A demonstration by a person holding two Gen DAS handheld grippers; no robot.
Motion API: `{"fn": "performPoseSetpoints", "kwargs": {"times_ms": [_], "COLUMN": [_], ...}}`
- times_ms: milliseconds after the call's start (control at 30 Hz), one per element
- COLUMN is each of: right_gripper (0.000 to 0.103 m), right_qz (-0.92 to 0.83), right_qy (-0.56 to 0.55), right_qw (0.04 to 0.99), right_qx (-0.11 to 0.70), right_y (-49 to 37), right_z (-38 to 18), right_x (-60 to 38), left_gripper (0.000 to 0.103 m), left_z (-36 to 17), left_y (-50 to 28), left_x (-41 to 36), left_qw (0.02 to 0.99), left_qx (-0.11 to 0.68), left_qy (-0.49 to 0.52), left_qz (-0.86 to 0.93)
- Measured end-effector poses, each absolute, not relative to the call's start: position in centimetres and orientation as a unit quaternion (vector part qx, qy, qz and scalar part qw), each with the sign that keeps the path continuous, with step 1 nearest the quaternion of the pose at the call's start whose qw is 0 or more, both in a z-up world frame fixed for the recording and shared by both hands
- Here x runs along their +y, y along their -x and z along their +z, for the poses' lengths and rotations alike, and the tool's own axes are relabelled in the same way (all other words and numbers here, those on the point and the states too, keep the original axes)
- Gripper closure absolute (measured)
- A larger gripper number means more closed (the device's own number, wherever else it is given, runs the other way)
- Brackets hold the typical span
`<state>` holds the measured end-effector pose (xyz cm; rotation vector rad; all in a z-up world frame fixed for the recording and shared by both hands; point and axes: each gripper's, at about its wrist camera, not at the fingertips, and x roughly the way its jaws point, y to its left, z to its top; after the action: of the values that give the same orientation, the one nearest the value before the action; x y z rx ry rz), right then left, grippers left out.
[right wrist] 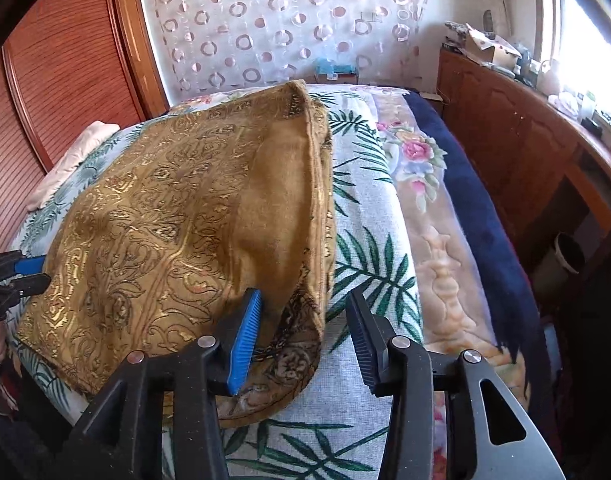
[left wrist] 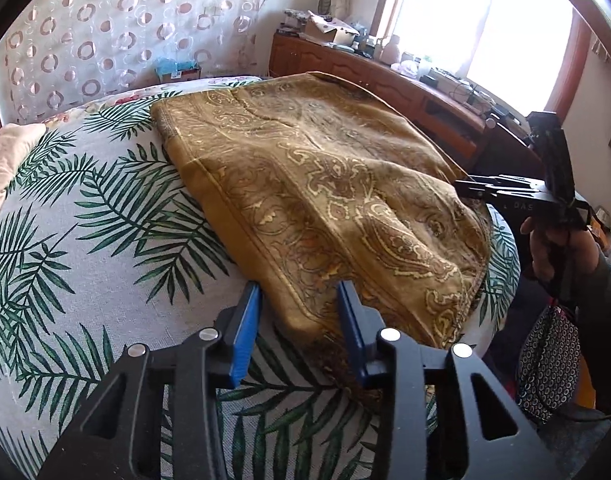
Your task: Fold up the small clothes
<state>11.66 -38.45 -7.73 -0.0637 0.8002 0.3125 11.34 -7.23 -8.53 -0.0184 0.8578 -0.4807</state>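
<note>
Left hand-held gripper (left wrist: 299, 320): jaws apart, straddling the near edge of the cloth (left wrist: 325, 184), pads not pressing. Right hand-held gripper (right wrist: 305, 332): jaws apart at the cloth's near right corner, nothing clamped. Cloth: gold patterned, lying partly folded on the bed (left wrist: 65, 240); best pinched at both near corners together, lifted evenly, and laid edge to edge.
</note>
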Motion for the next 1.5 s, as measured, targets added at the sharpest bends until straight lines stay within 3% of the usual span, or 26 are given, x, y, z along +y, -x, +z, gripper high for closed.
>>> {"fn": "performPoseSetpoints", "kwargs": {"times_ms": [467, 633, 733, 800, 833, 1500], "right_gripper": [0.058, 0.059, 0.075, 0.089, 0.09, 0.095], "right_qz": [0.191, 0.188, 0.194, 0.198, 0.197, 0.263], "right_qy": [0.028, 0.025, 0.024, 0.019, 0.02, 0.02], "right_qw": [0.899, 0.899, 0.898, 0.898, 0.899, 0.921], "right_qx": [0.394, 0.395, 0.395, 0.394, 0.391, 0.286], "right_y": [-11.2, -11.1, -11.0, -11.1, -11.0, -5.2], "right_z": [-8.1, -8.1, -8.1, -8.0, -7.9, -1.7], "right_x": [-38.1, -38.2, -37.9, -37.8, -37.7, -35.1], "left_gripper": [0.063, 0.077, 0.093, 0.098, 0.099, 0.1], "left_z": [-8.8, -8.9, -8.8, -8.5, -8.2, 0.9], "left_y": [-10.6, -9.3, -9.2, -9.0, -8.9, -6.9], "left_x": [-6.8, -6.8, -6.6, -6.6, -6.5, -0.5], "left_qw": [0.869, 0.869, 0.866, 0.869, 0.872, 0.926], "left_qx": [0.424, 0.424, 0.425, 0.419, 0.412, 0.295], "left_qy": [0.039, 0.031, 0.033, 0.031, 0.038, 0.068], "left_qz": [-0.251, -0.254, -0.261, -0.26, -0.262, -0.226]}}
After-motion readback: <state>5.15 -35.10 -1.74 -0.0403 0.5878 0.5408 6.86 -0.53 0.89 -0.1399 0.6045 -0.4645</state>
